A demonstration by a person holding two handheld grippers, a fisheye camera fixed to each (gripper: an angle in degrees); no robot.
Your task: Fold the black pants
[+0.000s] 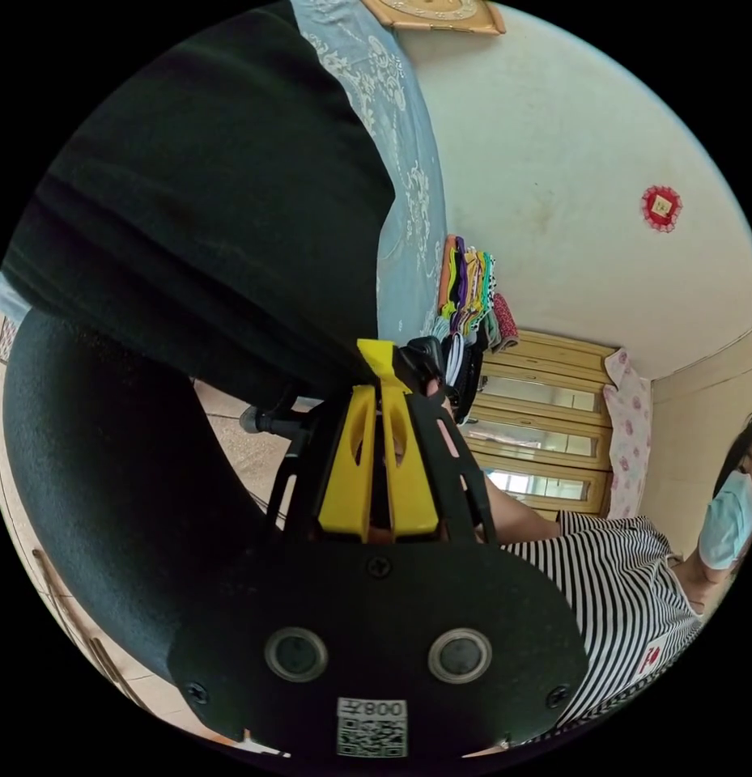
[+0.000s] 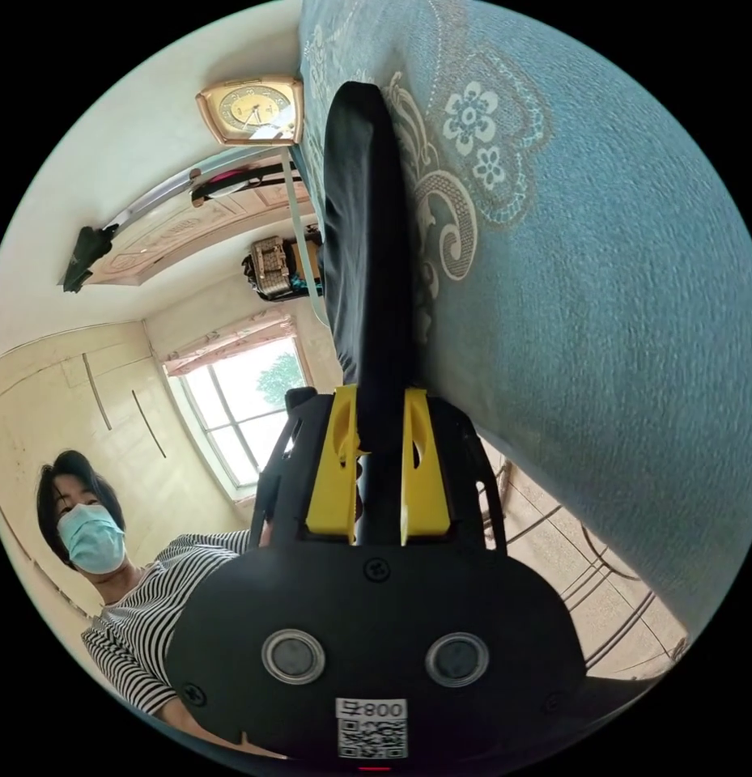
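Observation:
The black pants (image 1: 206, 210) hang in thick folds over the blue patterned cloth (image 1: 408, 227) in the left gripper view. My left gripper (image 1: 379, 360) has its yellow jaws pressed together, their tips pinching an edge of the pants. Just past those tips sits the other gripper (image 1: 428, 364). In the right gripper view a folded band of the black pants (image 2: 367, 243) runs up along the blue patterned cloth (image 2: 602, 267). My right gripper (image 2: 376, 401) is shut on that band, one yellow jaw on each side of the fabric.
A pile of coloured clothes (image 1: 469, 291) lies at the far end of the cloth, before a wooden cabinet (image 1: 545, 421). A person in a striped shirt (image 2: 149, 591) stands close behind the grippers. Tiled floor (image 2: 570, 550) lies below the cloth's edge; a window (image 2: 238, 405) is behind.

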